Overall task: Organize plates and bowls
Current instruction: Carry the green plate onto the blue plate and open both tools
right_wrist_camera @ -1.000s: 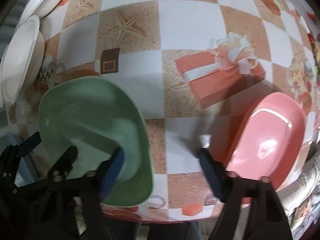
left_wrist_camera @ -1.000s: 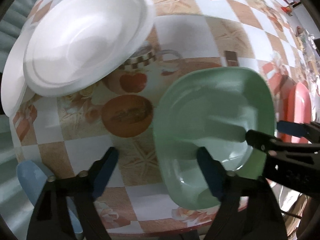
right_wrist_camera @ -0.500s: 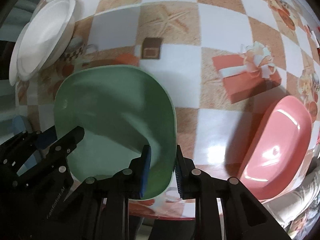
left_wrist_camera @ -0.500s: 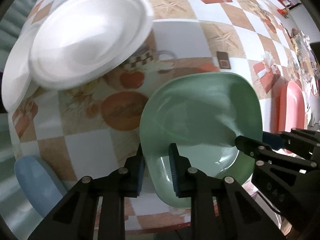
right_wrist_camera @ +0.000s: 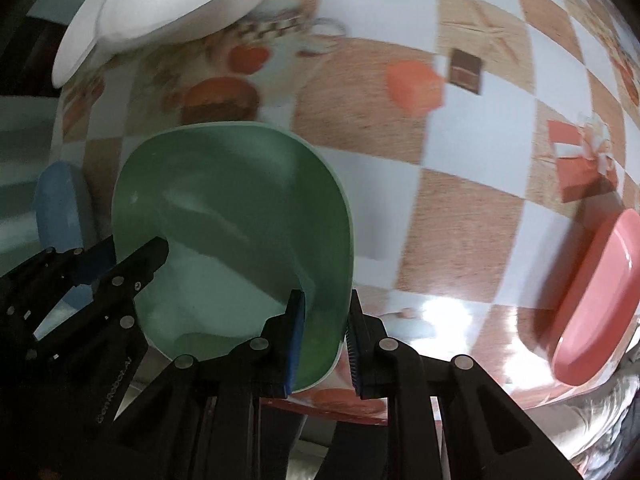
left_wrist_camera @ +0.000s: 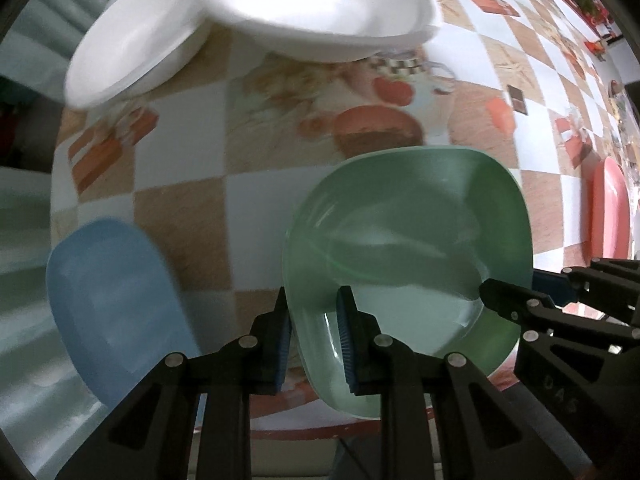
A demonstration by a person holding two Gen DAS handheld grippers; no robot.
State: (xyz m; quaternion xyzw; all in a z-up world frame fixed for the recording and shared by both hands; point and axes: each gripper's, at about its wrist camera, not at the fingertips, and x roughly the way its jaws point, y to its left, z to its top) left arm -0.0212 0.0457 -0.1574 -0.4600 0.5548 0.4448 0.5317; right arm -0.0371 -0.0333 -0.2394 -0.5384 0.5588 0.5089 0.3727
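A green square plate (left_wrist_camera: 408, 240) is held by both grippers above the patterned table (left_wrist_camera: 192, 208). My left gripper (left_wrist_camera: 314, 334) is shut on its left rim, one blue pad inside, one outside. My right gripper (right_wrist_camera: 325, 334) is shut on the opposite rim of the green plate (right_wrist_camera: 232, 220); it shows at the right of the left wrist view as black fingers (left_wrist_camera: 520, 304). A blue plate (left_wrist_camera: 112, 296) lies at the table's near left edge. A pink plate (right_wrist_camera: 592, 300) lies at the right edge. White plates (left_wrist_camera: 320, 8) sit stacked at the back left.
The table edge (right_wrist_camera: 340, 412) runs just below both grippers, with dark space beneath it. White plates (right_wrist_camera: 168, 4) overlap near the far left corner. Small items (left_wrist_camera: 600, 16) stand at the far right of the table.
Both grippers closed on the green plate's opposite rims. The plate then travelled left across the table, nearer the blue plate, with the white plates now further up in view.
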